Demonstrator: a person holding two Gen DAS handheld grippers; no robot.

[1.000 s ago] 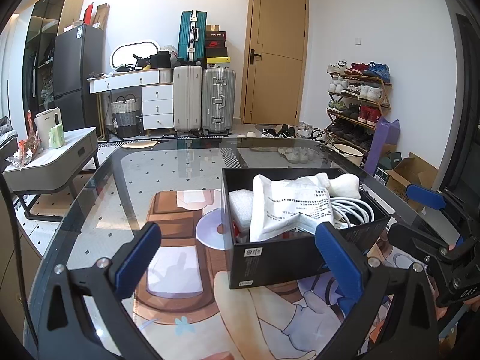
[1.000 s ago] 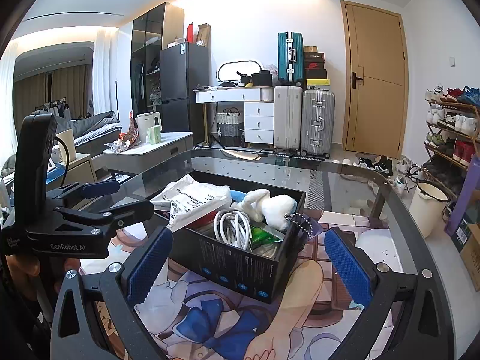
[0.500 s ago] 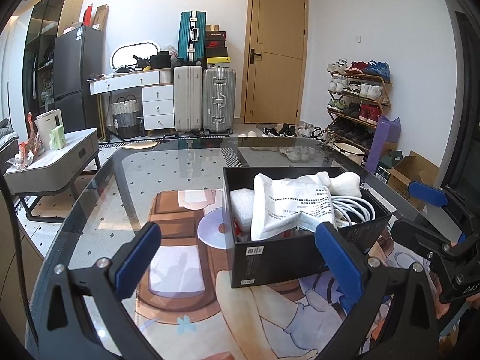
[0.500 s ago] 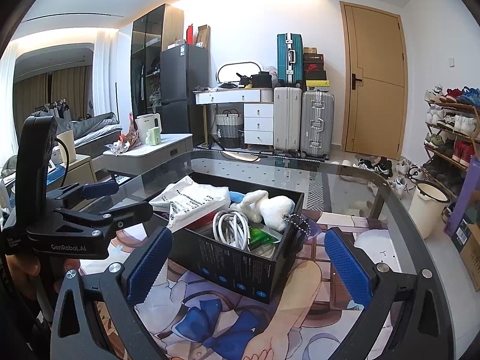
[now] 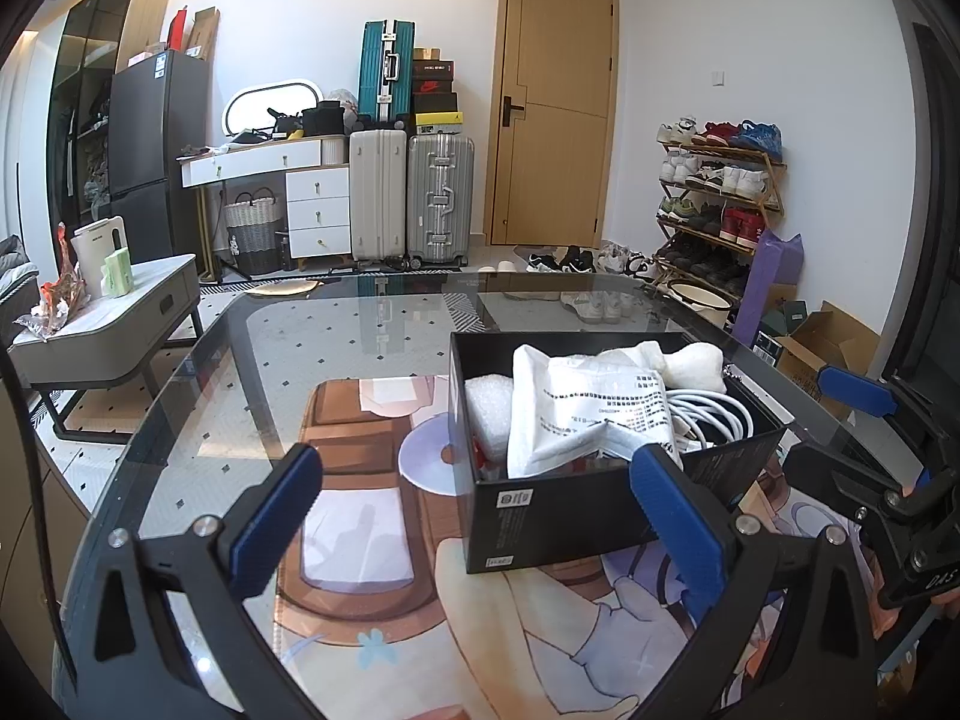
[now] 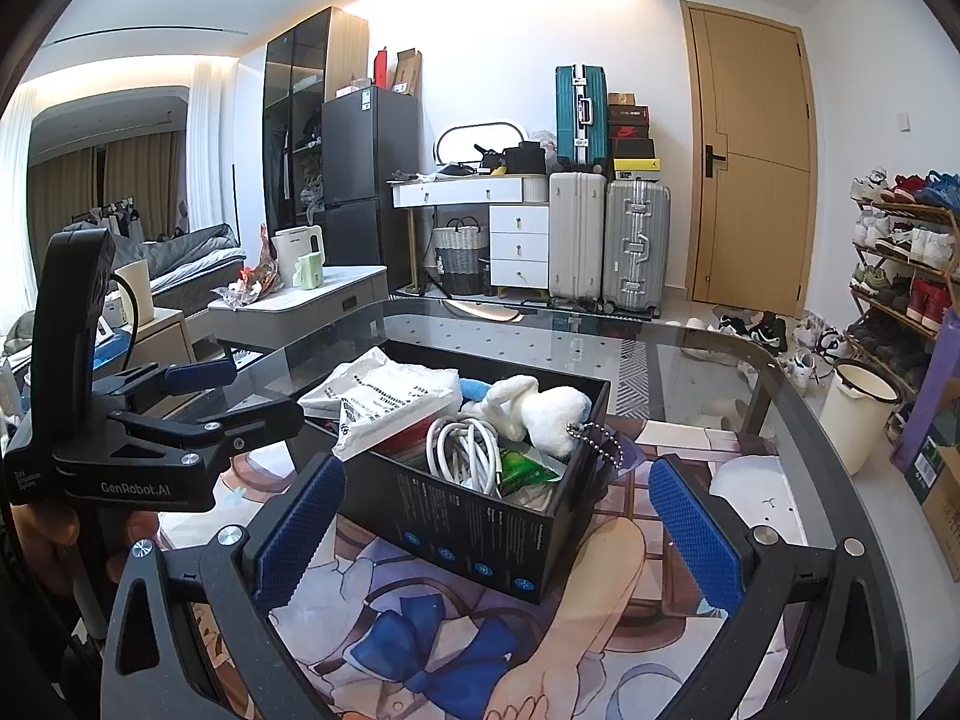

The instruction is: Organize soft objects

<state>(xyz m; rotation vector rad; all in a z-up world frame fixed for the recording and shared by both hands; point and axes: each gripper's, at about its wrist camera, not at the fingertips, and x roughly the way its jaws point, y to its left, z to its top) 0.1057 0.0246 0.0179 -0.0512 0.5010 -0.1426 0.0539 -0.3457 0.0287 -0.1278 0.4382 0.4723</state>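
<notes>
A black box [image 5: 564,516] [image 6: 474,516] stands on the glass table, filled with soft things. A white printed bag [image 5: 576,414] [image 6: 384,390] lies on top. Beside it are a white plush toy [image 5: 678,360] [image 6: 540,405], a coiled white cable [image 5: 714,414] [image 6: 465,447] and white foam [image 5: 489,408]. My left gripper [image 5: 480,516] is open just in front of the box, holding nothing. My right gripper [image 6: 498,528] is open on the box's near side, also holding nothing. Each gripper shows at the edge of the other's view.
The glass table [image 5: 270,360] carries a cartoon-print mat [image 5: 360,540]. Beyond it stand suitcases [image 5: 414,198], a white desk [image 5: 264,162], a low side table [image 5: 108,318], a shoe rack [image 5: 714,198], a cardboard box [image 5: 822,342] and a door [image 5: 552,102].
The left wrist view has drifted slightly, so the box sits a touch further right. Both grippers stay open.
</notes>
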